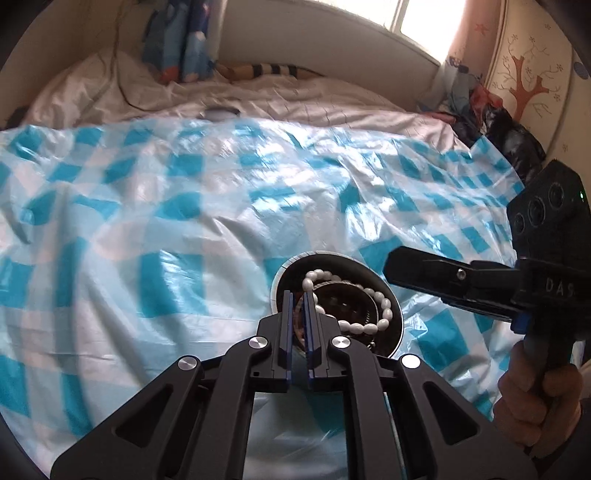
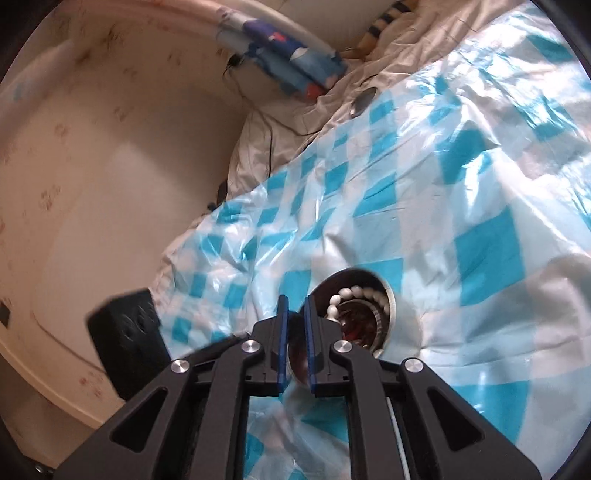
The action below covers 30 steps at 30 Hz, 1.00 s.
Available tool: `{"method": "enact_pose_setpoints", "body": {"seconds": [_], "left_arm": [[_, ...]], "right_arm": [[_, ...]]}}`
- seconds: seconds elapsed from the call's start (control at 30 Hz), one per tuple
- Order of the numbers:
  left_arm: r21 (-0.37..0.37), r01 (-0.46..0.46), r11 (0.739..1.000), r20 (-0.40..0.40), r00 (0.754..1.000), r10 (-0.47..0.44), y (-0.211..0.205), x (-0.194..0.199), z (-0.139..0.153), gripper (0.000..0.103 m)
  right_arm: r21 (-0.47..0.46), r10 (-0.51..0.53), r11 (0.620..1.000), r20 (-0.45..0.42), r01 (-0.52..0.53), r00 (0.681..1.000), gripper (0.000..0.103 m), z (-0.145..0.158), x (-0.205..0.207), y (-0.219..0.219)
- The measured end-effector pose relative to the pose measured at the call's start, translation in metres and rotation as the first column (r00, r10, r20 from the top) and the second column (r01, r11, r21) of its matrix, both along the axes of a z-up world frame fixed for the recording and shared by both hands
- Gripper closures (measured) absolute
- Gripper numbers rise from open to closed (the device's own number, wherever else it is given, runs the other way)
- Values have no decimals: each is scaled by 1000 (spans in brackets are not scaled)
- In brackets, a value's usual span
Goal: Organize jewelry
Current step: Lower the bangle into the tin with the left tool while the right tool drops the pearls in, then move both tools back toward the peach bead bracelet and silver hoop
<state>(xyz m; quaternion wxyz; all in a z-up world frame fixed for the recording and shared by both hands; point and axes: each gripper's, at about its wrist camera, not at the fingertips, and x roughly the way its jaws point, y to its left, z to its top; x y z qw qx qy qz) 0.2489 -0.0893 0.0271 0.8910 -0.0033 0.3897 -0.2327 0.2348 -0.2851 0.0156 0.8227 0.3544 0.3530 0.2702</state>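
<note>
Nearest the left wrist camera, the left gripper (image 1: pixel 297 297) points down at the bed with its blue-edged pads pressed almost together. The near rim of the bowl (image 1: pixel 332 263) sits pinched in the thin slot between them. To the left and beyond it, a blue-and-white checked plastic sheet (image 1: pixel 166 221) lies crumpled over the pale bedding (image 1: pixel 277 99). The bowl is dark, round and shallow, and it rests on this sheet just ahead of the fingertips. Inside it a white bead bracelet (image 1: pixel 382 304) curls around a darker round piece with a ribbed metallic edge; I cannot tell what that piece is. Further right, the right gripper (image 1: pixel 388 264) reaches in sideways. Its tip is above the bowl's right rim, apart from the beads, and a hand (image 1: pixel 535 398) is wrapped around its handle. A window (image 1: pixel 424 18) glows at the far right of the headboard.

In the right wrist view, a pale wall fills the left side, and the black housing of the left gripper stands beside it. At centre, the right gripper (image 2: pixel 294 304) holds its pads a little apart with nothing gripped between them. Just right of the tips is the bowl (image 2: pixel 364 276), with the bracelet (image 2: pixel 364 292) draped along its upper inner side. The checked sheet (image 2: pixel 480 221) fills the rest of the right side.
</note>
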Motion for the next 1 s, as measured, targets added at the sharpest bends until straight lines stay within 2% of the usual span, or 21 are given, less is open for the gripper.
{"method": "enact_pose_setpoints", "body": {"seconds": [0.07,0.2,0.33,0.43,0.47,0.53,0.57,0.6,0.73,0.83,1.0], "left_arm": [[-4,-31,1000,26,999,31,14,-11,10,93],[-6,-58,998,24,998,58,35,-30,11,81],[38,-54,998,-5,999,54,48,-61,-3,79],[74,-38,997,7,999,38,50,-88,-7,75],[84,-34,996,13,999,33,50,-96,-8,72],[97,-26,995,26,999,23,52,-113,-8,65],[92,-25,995,25,999,23,53,-119,-8,62],[82,-25,996,19,1000,24,55,-123,-8,61],[43,-29,999,-2,1000,29,66,-141,-7,60],[32,-26,999,-9,1000,26,70,-153,-8,59],[33,-3,999,-20,1000,4,69,-175,-12,58]], "right_arm": [[12,-27,1000,33,27,999,67,9,-7,-6],[53,-76,996,49,74,996,62,17,-17,-22],[119,-128,984,-30,130,991,60,4,-30,-37],[103,-149,982,-94,159,984,58,-8,-45,-36],[89,-151,983,-109,161,982,57,-10,-53,-34],[35,-156,986,-141,162,978,48,-14,-70,-26],[8,-164,986,-153,167,974,40,-16,-79,-23],[-28,-172,985,-161,170,972,38,-18,-92,-18],[-144,-168,979,-168,144,971,38,-24,-133,2],[-195,-167,971,-151,136,974,36,-25,-159,16],[-378,-161,918,-83,119,983,35,-22,-188,45]]}}
